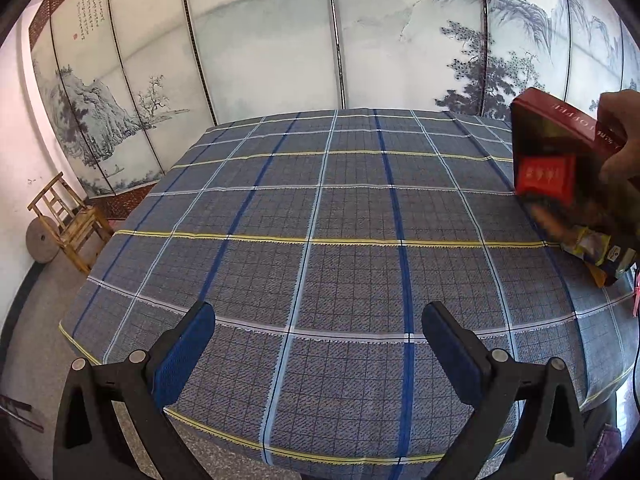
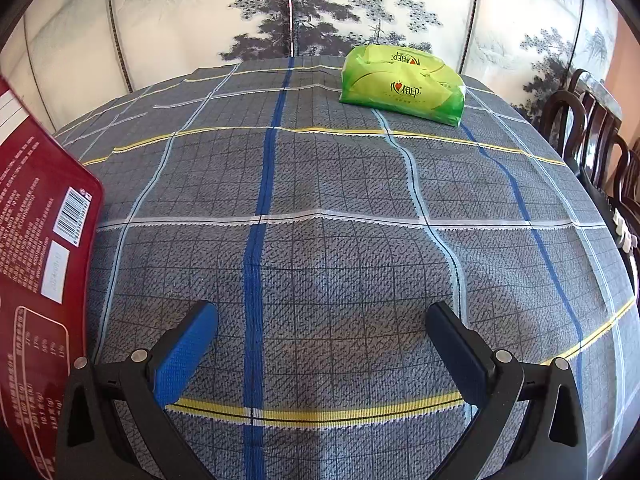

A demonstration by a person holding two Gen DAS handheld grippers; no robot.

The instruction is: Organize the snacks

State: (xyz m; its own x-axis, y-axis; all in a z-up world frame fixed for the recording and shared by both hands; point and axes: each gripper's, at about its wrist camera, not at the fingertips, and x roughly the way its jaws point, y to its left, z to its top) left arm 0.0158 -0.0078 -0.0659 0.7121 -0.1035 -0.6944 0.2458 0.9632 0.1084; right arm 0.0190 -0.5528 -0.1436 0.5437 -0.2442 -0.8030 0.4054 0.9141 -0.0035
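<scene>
A dark red snack box (image 1: 560, 152) is held tilted over the table's right side by a bare hand (image 1: 624, 132) in the left wrist view. Small wrapped snacks (image 1: 592, 248) spill from it onto the plaid tablecloth (image 1: 320, 240). The box's back with a barcode fills the left edge of the right wrist view (image 2: 40, 240). My left gripper (image 1: 318, 320) is open and empty above the near table edge, well left of the box. My right gripper (image 2: 322, 320) is open and empty above the cloth (image 2: 340, 220).
A green tissue pack (image 2: 402, 86) lies at the far side of the table. Dark wooden chairs (image 2: 592, 140) stand along the right. A bamboo chair (image 1: 68, 220) and a millstone (image 1: 42, 240) stand by the painted folding screen (image 1: 260, 40).
</scene>
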